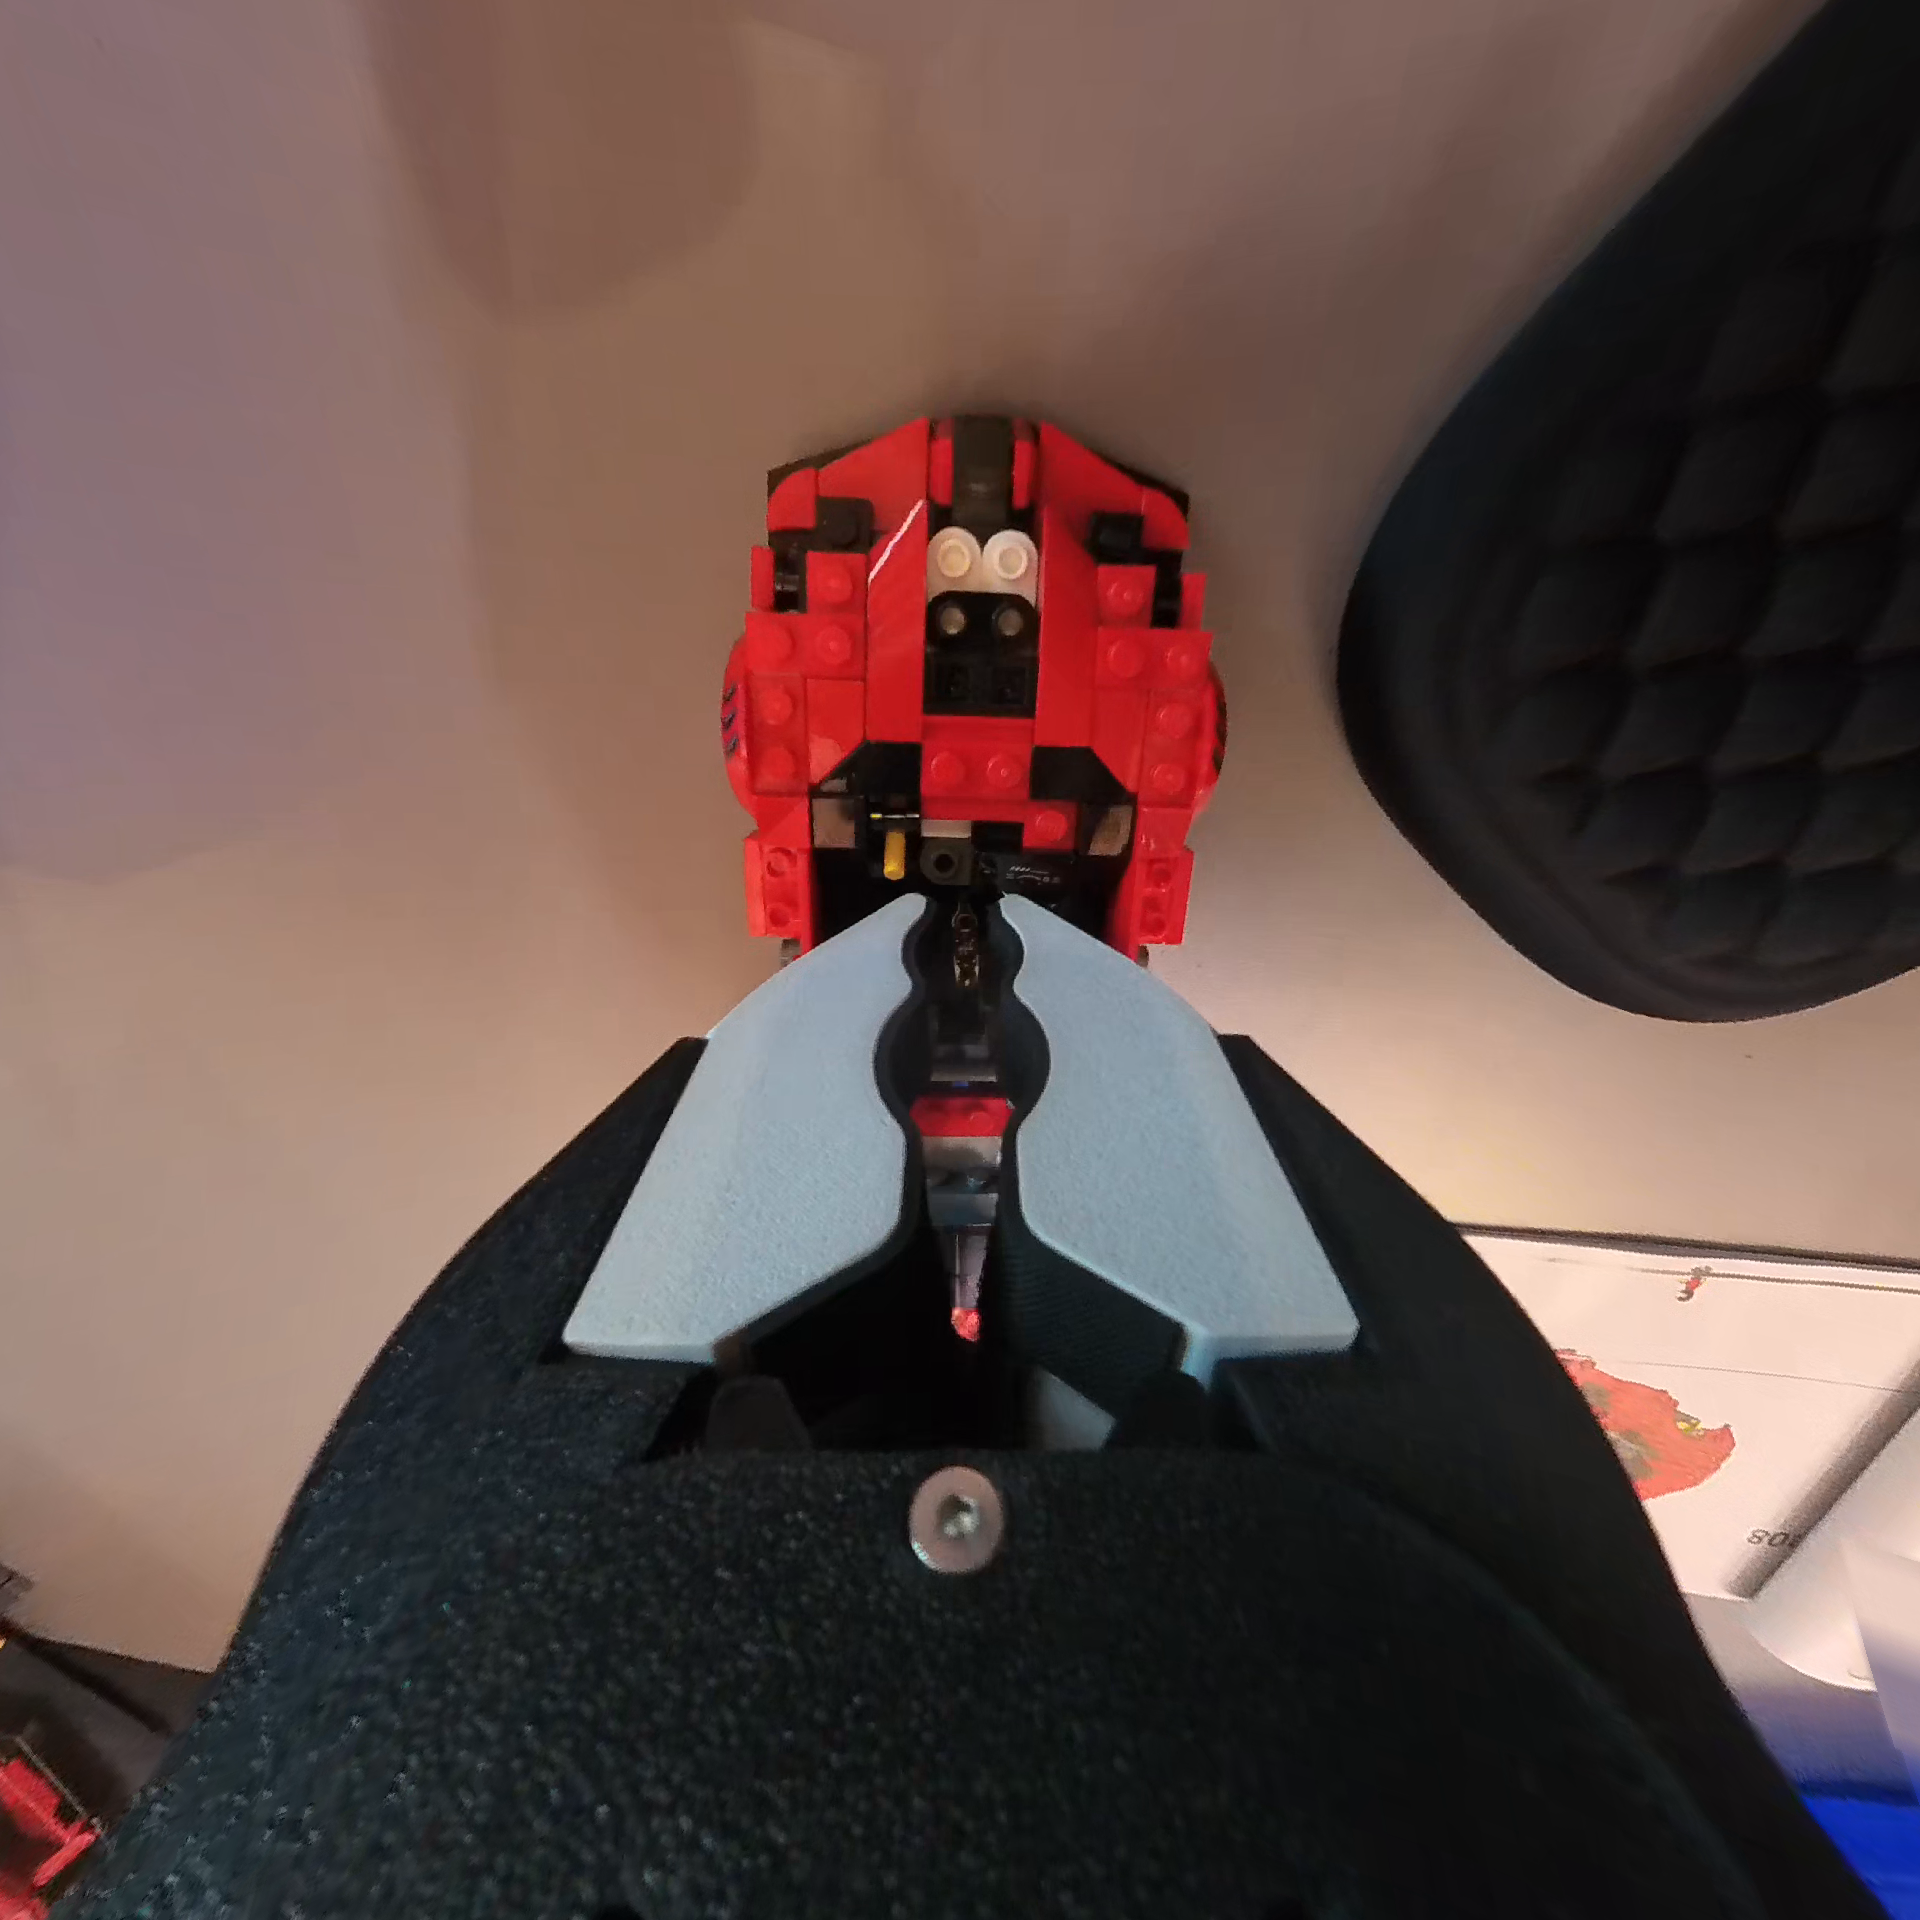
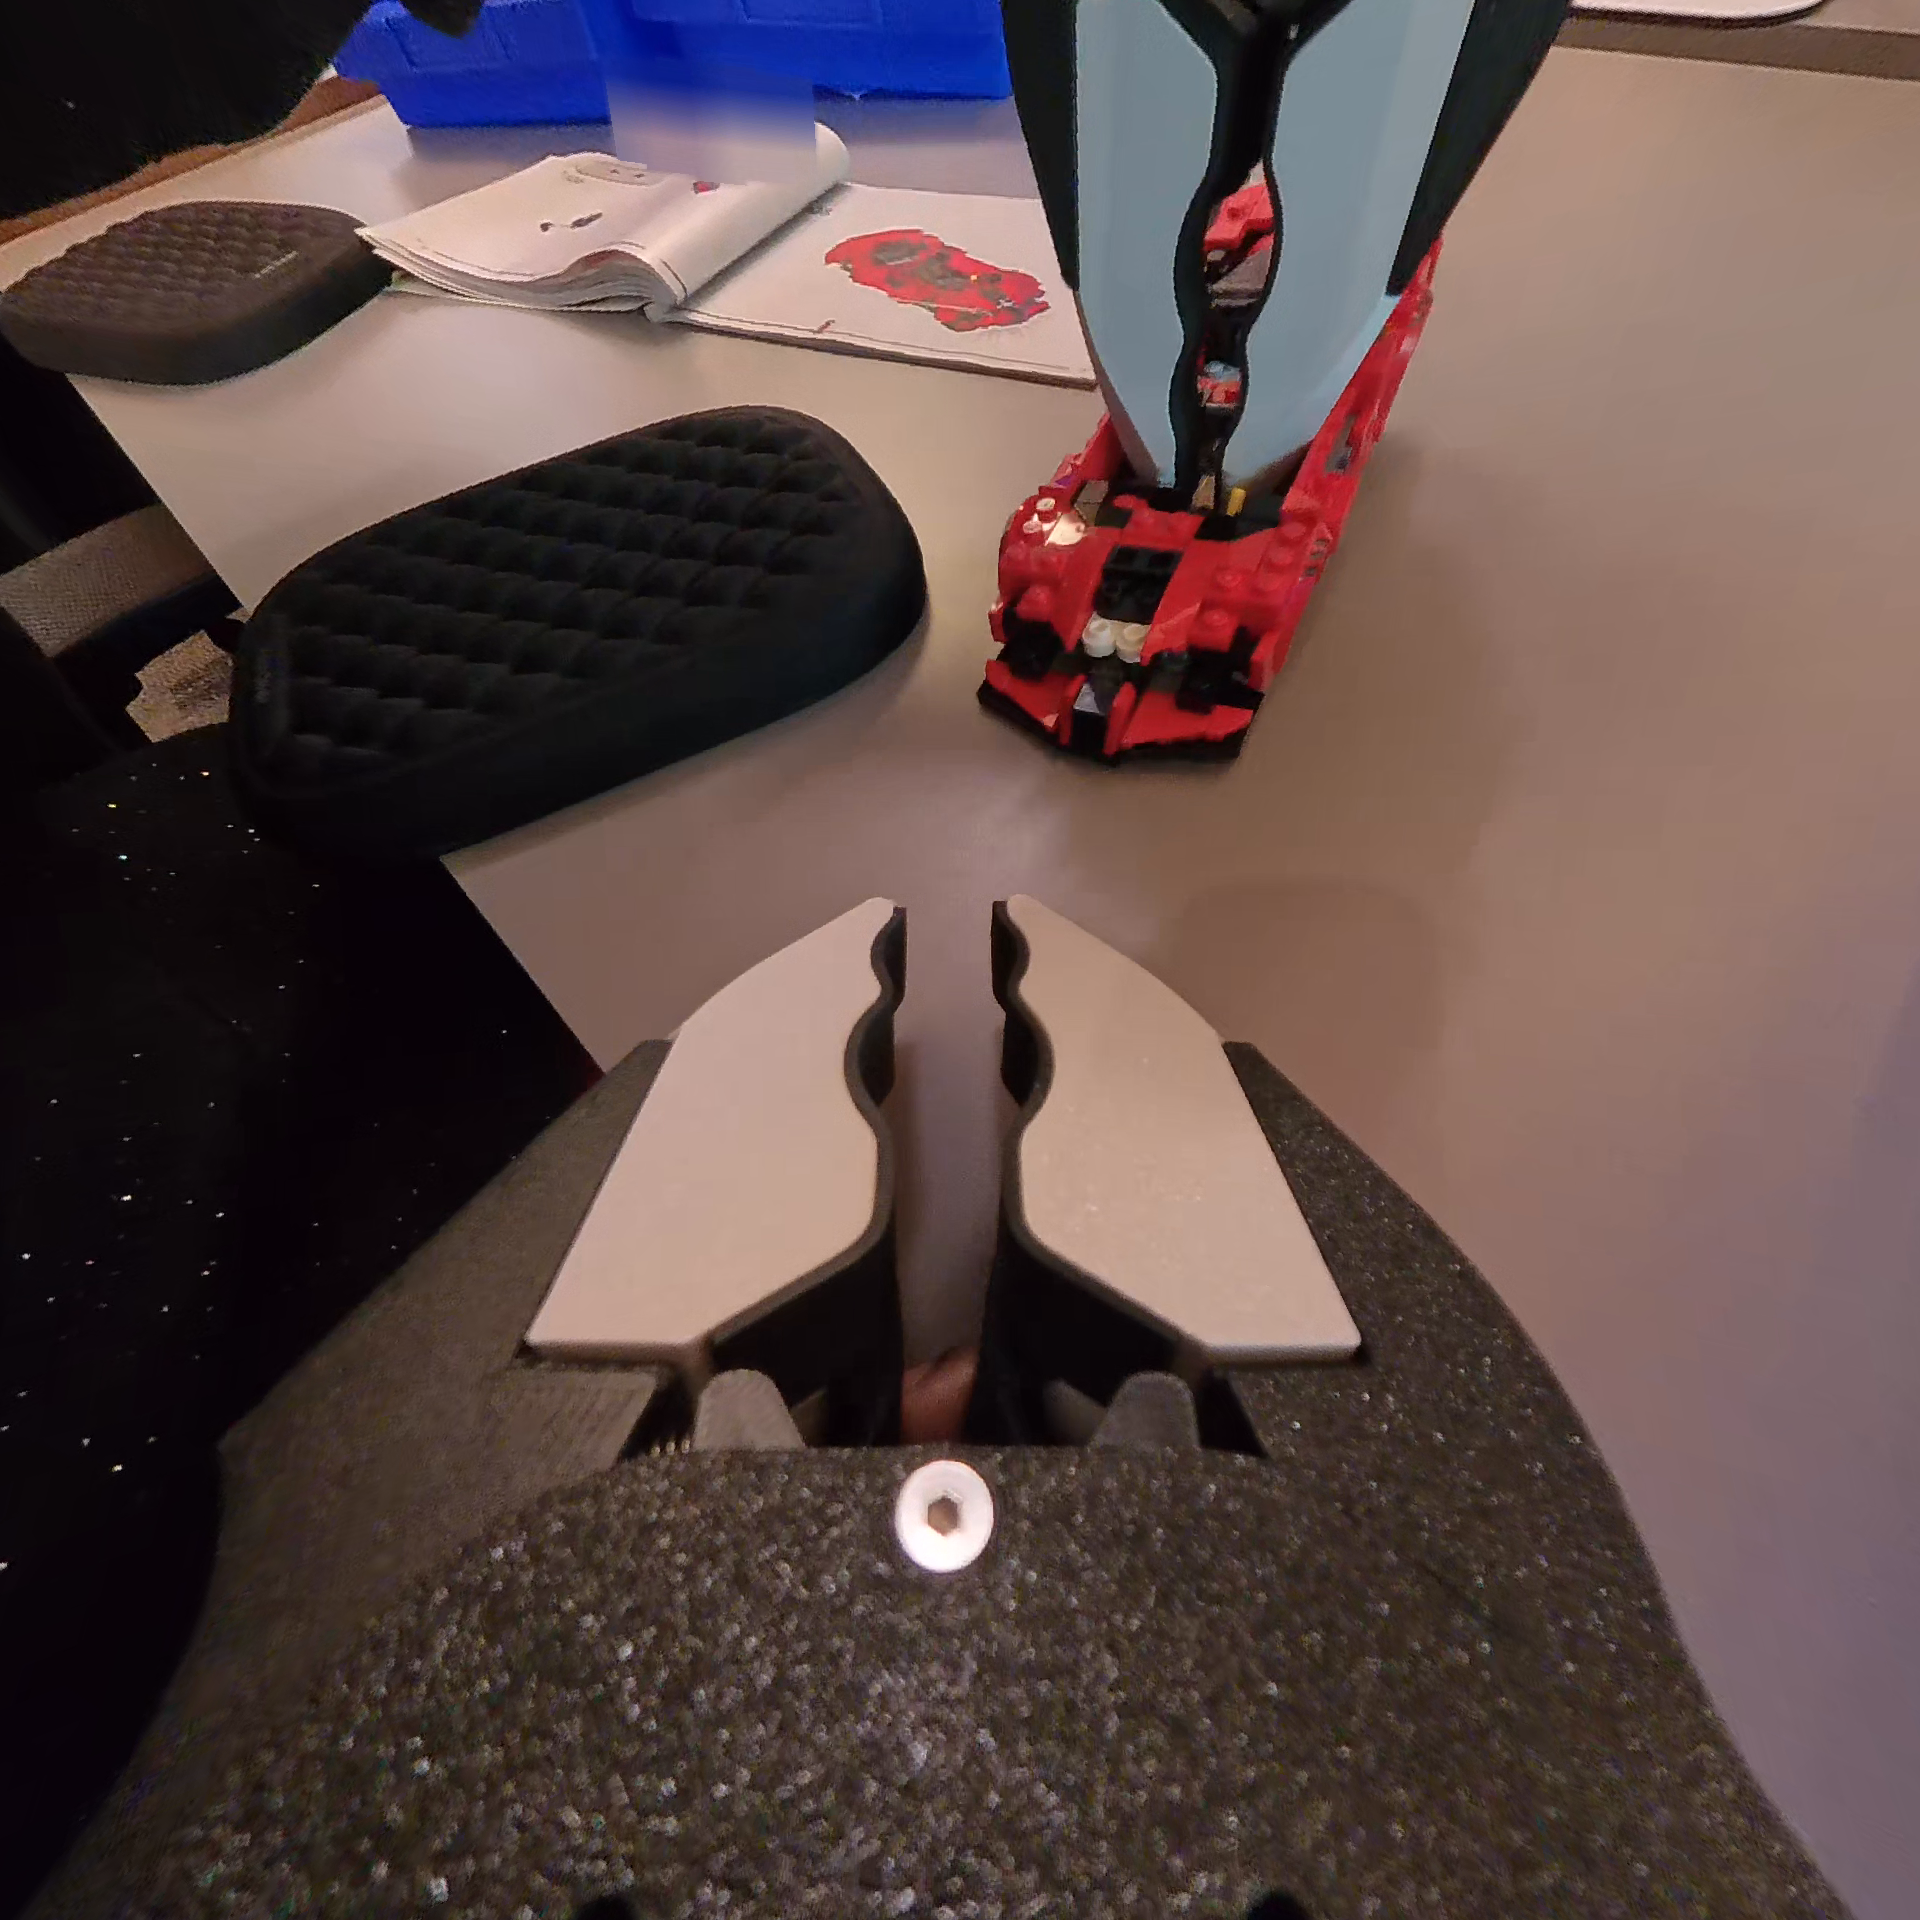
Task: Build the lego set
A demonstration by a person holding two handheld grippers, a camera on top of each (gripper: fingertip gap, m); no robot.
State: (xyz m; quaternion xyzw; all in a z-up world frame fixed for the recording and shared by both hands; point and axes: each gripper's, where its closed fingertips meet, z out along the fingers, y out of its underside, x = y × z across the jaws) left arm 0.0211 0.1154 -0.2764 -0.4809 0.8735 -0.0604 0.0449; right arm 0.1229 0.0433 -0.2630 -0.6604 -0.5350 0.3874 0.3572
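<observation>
A red and black lego car (image 1: 977, 675) stands on the grey table, its nose pointing away from my left gripper (image 1: 963, 920). The left gripper's tips sit in the car's open cockpit, nearly closed on a small dark piece (image 1: 966, 951). In the right wrist view the car (image 2: 1143, 603) is at upper right, with the left gripper (image 2: 1205, 483) coming down onto its middle from above. My right gripper (image 2: 948, 909) hovers low over bare table in front of the car's nose, its jaws slightly apart and empty.
A black quilted wrist pad (image 2: 561, 603) lies left of the car, also seen in the left wrist view (image 1: 1683, 644). A second pad (image 2: 177, 281), an open instruction booklet (image 2: 644, 229) and a blue box (image 2: 675, 52) lie behind. The table edge (image 2: 520, 966) runs along the left. One gripper's finger ends stand about 12 cm off the other's.
</observation>
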